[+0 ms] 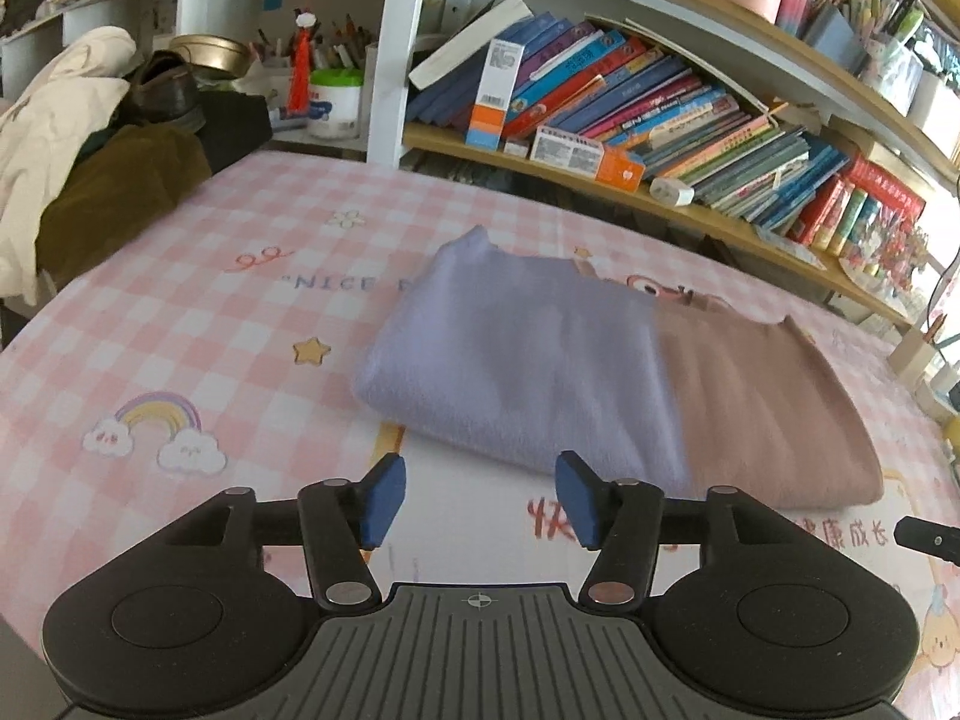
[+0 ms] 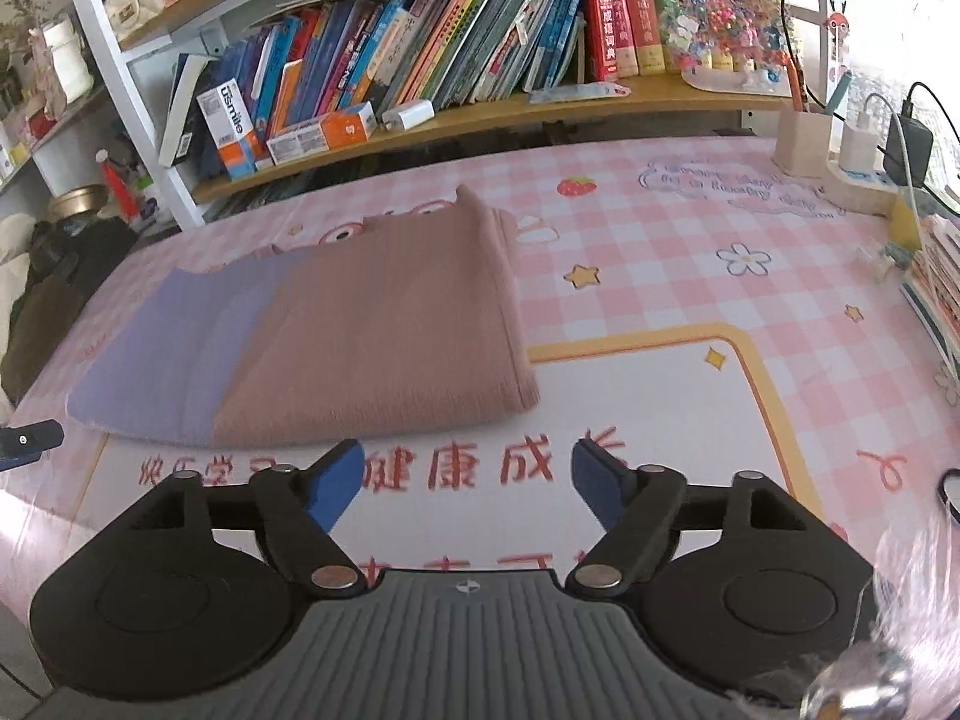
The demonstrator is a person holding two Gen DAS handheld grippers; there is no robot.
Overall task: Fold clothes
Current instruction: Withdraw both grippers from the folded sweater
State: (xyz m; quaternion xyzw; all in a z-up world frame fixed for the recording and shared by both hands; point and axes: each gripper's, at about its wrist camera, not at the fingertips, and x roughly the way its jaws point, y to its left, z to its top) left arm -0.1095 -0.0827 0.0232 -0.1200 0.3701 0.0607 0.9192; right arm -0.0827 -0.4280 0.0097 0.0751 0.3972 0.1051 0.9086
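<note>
Folding looks all but finished here: the garment (image 1: 600, 372), lilac on one half and dusty pink on the other, lies in a tidy flat rectangle on the pink checked cloth (image 1: 198, 312) that covers the table, just below the crowded bookshelf (image 1: 630, 114). Both tools sit on the near side of it, clear of the fabric. Left gripper (image 1: 477, 498) has its blue pads spread apart with nothing between them, the lilac edge lying just beyond the tips. Right gripper (image 2: 468, 480) stands wider still, empty too, hovering over the red printed characters with the pink hem just ahead. So the step in hand reads as the let-go after a fold, both tongs open and free of the cloth. Next call, by my judgement: either one more fold across the middle, which would want both pads pinching the near edge, or a simple tidy-up. A heap of other clothes (image 1: 72, 138) waits at the far left.
</note>
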